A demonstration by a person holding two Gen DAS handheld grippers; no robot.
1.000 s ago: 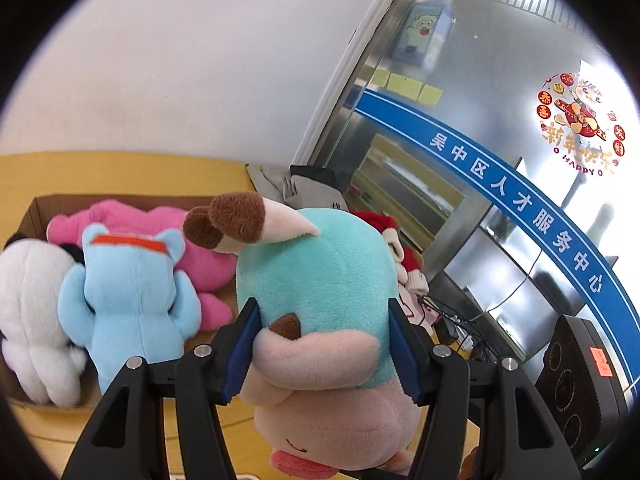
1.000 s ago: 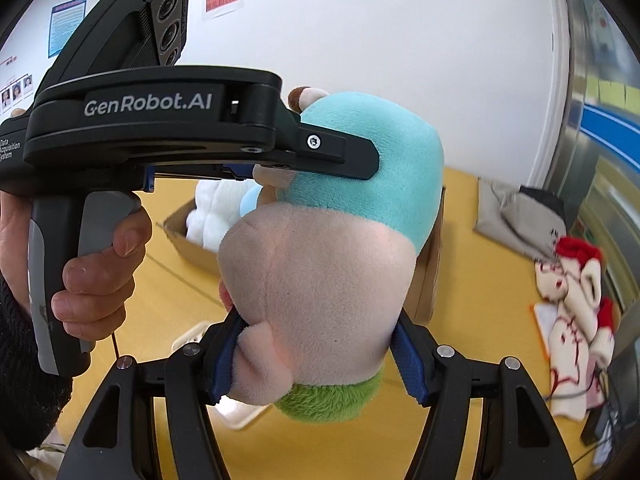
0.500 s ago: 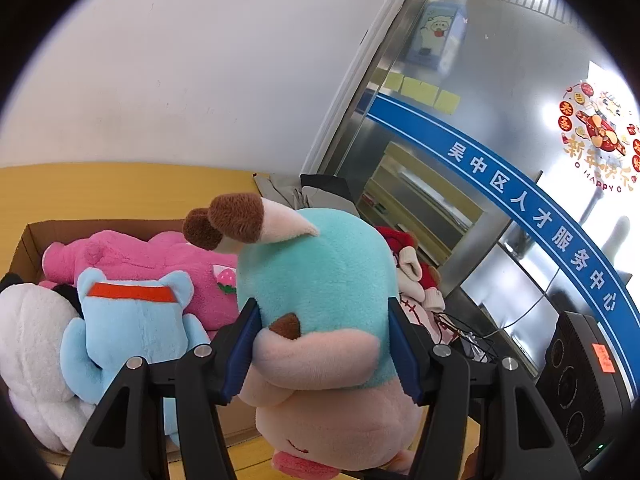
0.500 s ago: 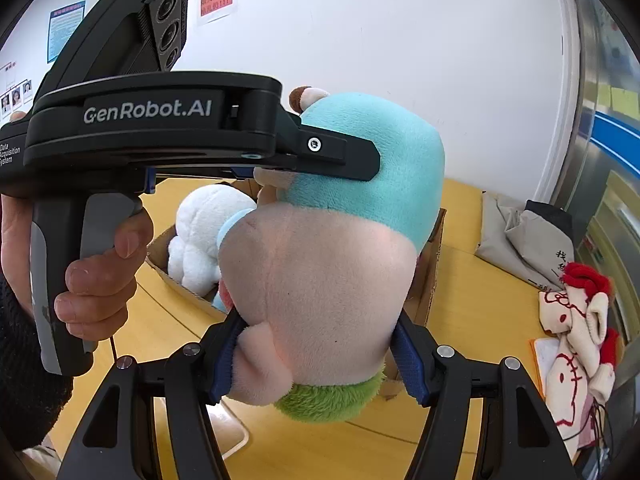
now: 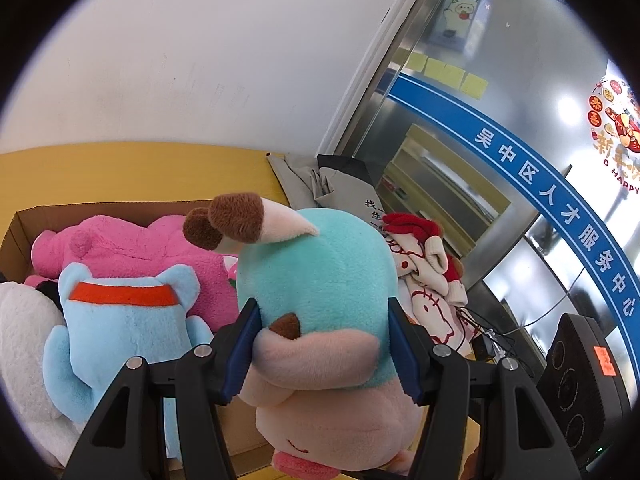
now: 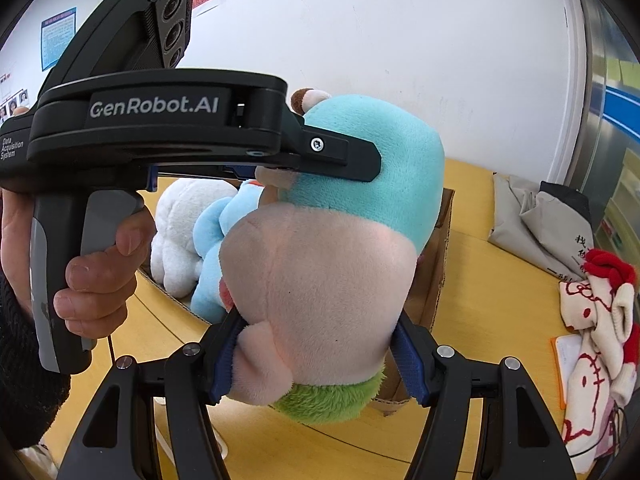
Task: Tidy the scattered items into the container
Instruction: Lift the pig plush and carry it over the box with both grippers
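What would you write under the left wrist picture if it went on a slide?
Left gripper clamps a teal-and-pink plush toy beside a cardboard box already holding plush animals.

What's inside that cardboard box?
The cardboard box holds a pink plush, a light blue plush and a white plush. Anything beneath them, and the box floor, is covered.

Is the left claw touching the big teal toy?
Touching. The left wrist view shows the left claw with both blue pads pressed into the teal toy.
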